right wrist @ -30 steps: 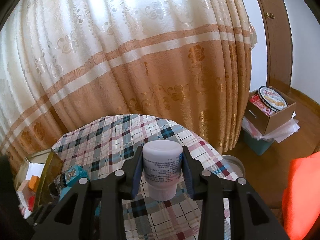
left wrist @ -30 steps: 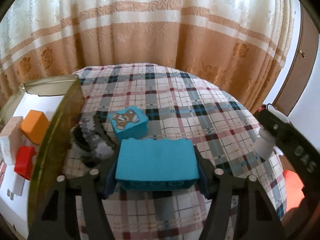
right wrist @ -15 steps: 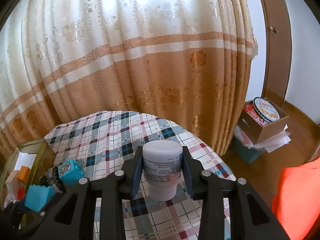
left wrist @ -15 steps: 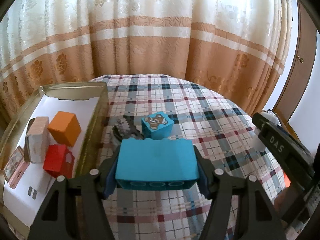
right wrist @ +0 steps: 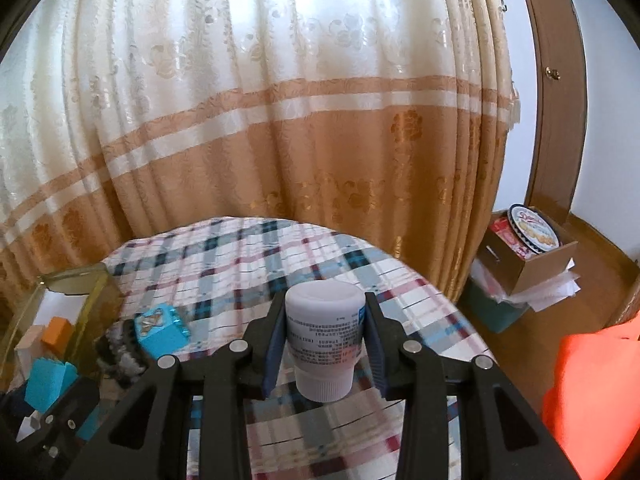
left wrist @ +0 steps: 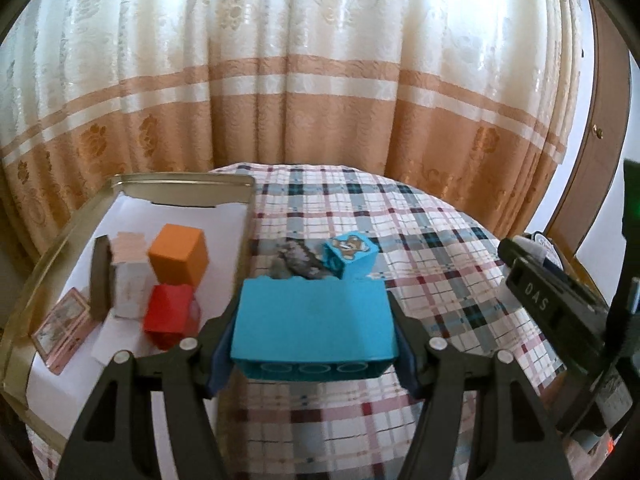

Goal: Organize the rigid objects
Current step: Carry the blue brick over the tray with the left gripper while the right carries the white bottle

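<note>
My left gripper (left wrist: 314, 332) is shut on a large blue building brick (left wrist: 314, 322), held above the plaid tablecloth just right of the gold tin tray (left wrist: 184, 179). In the tray lie an orange cube (left wrist: 180, 254), a red block (left wrist: 170, 318), a white box (left wrist: 128, 268) and a small pink card. A blue cube with a bear picture (left wrist: 351, 252) and a grey knitted thing (left wrist: 298, 264) sit on the cloth beyond the brick. My right gripper (right wrist: 323, 336) is shut on a white jar (right wrist: 323, 334), held upside down above the table. The left gripper's blue brick (right wrist: 48, 380) shows at the right wrist view's lower left.
The round table (right wrist: 248, 256) stands against a cream and tan curtain (left wrist: 320, 80). On the floor to the right sits a cardboard box holding a biscuit tin (right wrist: 532, 228), and an orange cloth (right wrist: 596, 392) lies at the right edge. The right gripper's body (left wrist: 560, 312) shows at the left wrist view's right.
The left gripper has pulled back and risen with the blue brick, so the whole tray now shows to its left. The right gripper has shifted a little, still holding the jar.
</note>
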`<state>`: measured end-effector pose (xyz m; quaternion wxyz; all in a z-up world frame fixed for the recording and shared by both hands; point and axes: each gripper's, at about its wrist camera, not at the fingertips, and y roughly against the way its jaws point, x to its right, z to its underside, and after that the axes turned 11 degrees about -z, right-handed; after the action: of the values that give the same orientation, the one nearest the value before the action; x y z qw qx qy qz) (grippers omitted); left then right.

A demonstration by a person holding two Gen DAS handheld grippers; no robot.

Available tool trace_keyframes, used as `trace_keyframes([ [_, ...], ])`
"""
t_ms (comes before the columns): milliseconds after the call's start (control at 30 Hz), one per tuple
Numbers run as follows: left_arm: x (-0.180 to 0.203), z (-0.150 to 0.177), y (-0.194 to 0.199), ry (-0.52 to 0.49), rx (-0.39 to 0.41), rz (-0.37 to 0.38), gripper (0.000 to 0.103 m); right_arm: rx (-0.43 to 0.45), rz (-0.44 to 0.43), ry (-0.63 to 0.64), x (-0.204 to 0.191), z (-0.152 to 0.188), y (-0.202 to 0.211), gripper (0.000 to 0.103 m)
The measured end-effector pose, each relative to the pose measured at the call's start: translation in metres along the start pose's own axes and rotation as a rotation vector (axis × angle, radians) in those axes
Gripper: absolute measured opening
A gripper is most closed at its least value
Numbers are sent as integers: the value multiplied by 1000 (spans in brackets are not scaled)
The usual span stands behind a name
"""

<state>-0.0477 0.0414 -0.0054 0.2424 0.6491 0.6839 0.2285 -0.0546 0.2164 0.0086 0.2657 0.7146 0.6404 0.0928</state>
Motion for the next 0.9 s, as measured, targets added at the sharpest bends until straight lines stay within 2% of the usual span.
trace_keyframes([
  [200, -27, 1, 11, 14, 38, -35, 65, -5, -44, 58, -28, 9, 6, 39],
  [433, -57, 2, 17, 38, 71, -91, 65, -9, -98, 67, -47, 18, 11, 39],
  [733, -76, 7, 15, 62, 54, -123, 65, -22, -176, 71, -70, 26, 18, 39],
  [900, -91, 6, 16, 83, 55, -141, 65, -18, -251, 98, -95, 31, 29, 39],
])
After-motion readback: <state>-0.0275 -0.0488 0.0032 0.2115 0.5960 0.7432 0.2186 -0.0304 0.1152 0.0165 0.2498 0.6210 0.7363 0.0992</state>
